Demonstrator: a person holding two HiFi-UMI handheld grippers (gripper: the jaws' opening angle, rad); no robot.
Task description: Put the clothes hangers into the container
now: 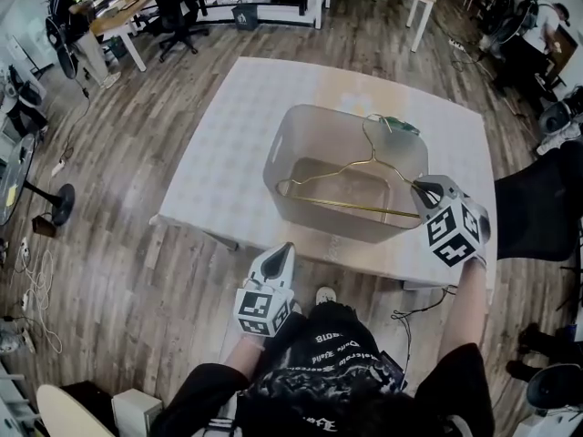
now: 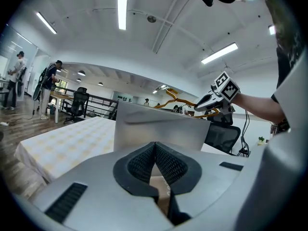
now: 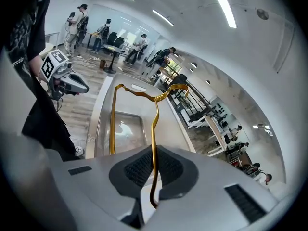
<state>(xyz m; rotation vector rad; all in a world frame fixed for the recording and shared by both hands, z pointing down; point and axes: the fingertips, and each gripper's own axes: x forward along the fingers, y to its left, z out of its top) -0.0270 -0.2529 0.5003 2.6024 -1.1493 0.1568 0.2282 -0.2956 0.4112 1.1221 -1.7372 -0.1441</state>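
Observation:
A gold wire hanger [image 1: 351,207] hangs over the grey container [image 1: 293,126] on the white-clothed table [image 1: 228,144], its long bar low along the near wall. My right gripper [image 1: 417,188] is at the container's right rim, shut on one end of the hanger. In the right gripper view the wire [image 3: 154,124] runs up from between the pads of my right gripper [image 3: 154,150] and over the container [image 3: 127,129]. My left gripper [image 1: 287,248] is by the table's near edge, shut and empty. In the left gripper view my left gripper [image 2: 155,146] faces the container wall [image 2: 159,129], with the hanger [image 2: 173,100] above it.
A small green object [image 1: 401,124] lies on the container's far rim. A black office chair [image 1: 537,203] stands close to the table's right side. Desks, chairs and people are farther off across the wooden floor.

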